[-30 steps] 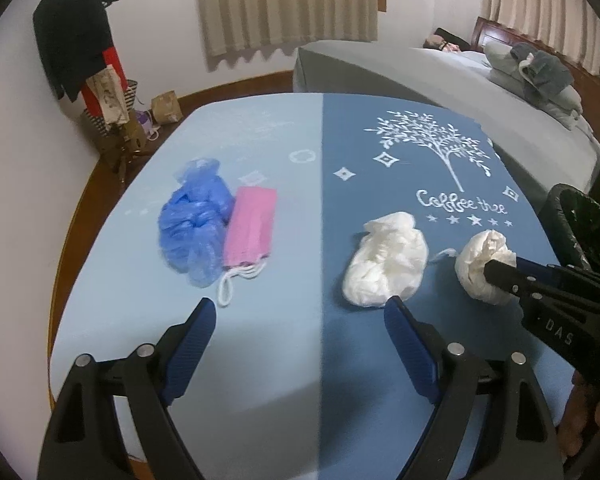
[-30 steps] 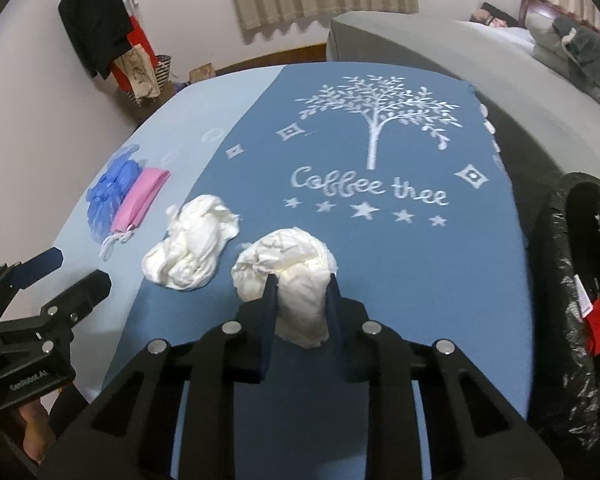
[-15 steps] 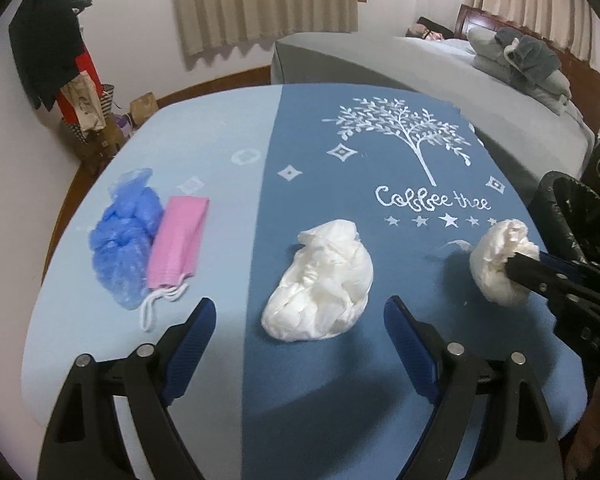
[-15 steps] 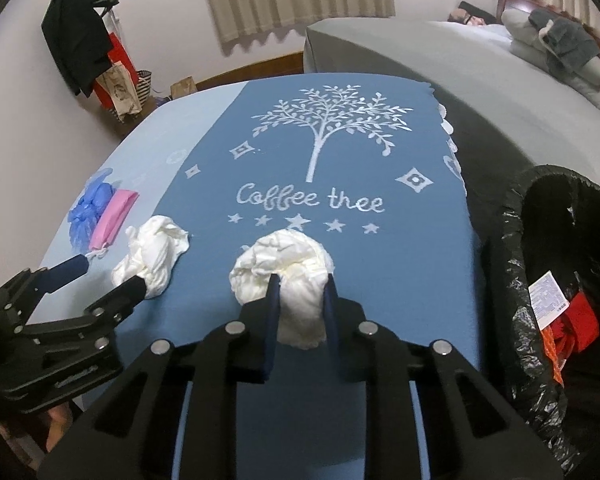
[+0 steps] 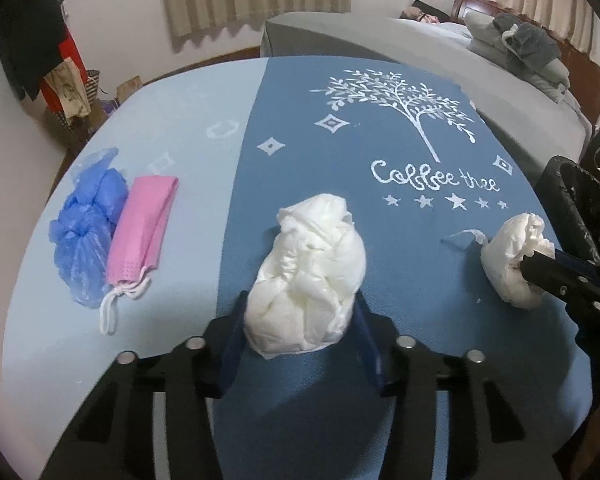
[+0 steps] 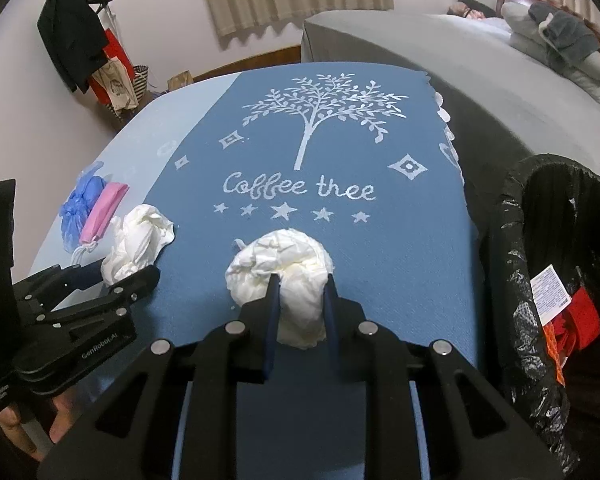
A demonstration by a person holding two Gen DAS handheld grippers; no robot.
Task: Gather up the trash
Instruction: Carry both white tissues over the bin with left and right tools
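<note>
My left gripper (image 5: 300, 316) is shut on a large crumpled white paper wad (image 5: 308, 272), which rests on the blue tablecloth; it also shows in the right wrist view (image 6: 138, 240). My right gripper (image 6: 300, 300) is shut on a second crumpled white wad (image 6: 284, 280), which the left wrist view shows at the right (image 5: 512, 256). A blue plastic bag (image 5: 86, 232) and a pink face mask (image 5: 142, 228) lie side by side on the light blue left part of the table.
A black-lined trash bin (image 6: 512, 280) stands just off the table's right edge, with a red item and a label inside. A grey bed (image 6: 480, 80) lies beyond the table. Clothes and bags hang at the far left wall (image 6: 76, 44).
My left gripper moved forward around the large white wad and closed on it. My right gripper stays shut on its wad, shifted slightly toward the bin side.
</note>
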